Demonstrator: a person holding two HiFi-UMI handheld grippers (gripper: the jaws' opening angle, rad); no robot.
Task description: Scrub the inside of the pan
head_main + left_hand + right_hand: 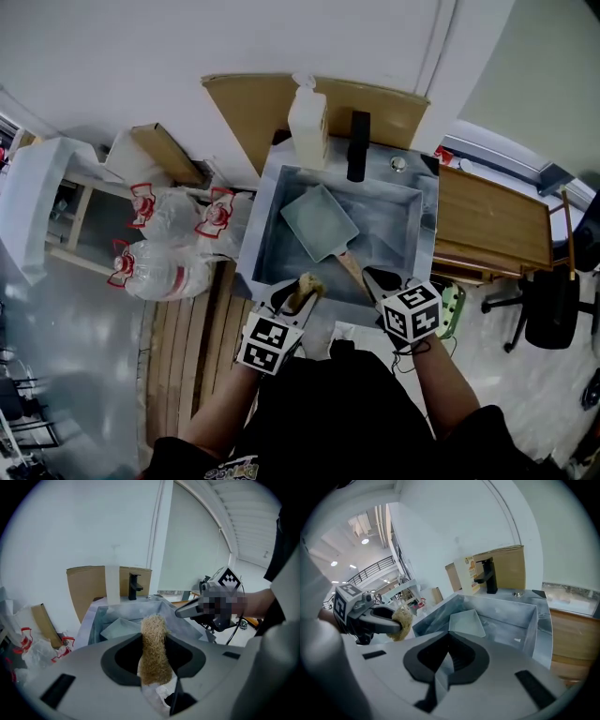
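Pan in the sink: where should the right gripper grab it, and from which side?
Take the wooden handle, coming from the near side of the sink. It sticks out of the pan toward the person as a narrow bar, while the pan body is broad and flat. The right gripper, shut now, must open first.

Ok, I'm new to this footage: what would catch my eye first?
First, the tan fibrous scrubbing pad clamped in the left gripper, at the near edge of the square steel sink. In the sink lies a grey rectangular pan with a wooden handle; a white pump bottle and black tap stand at its far edge.
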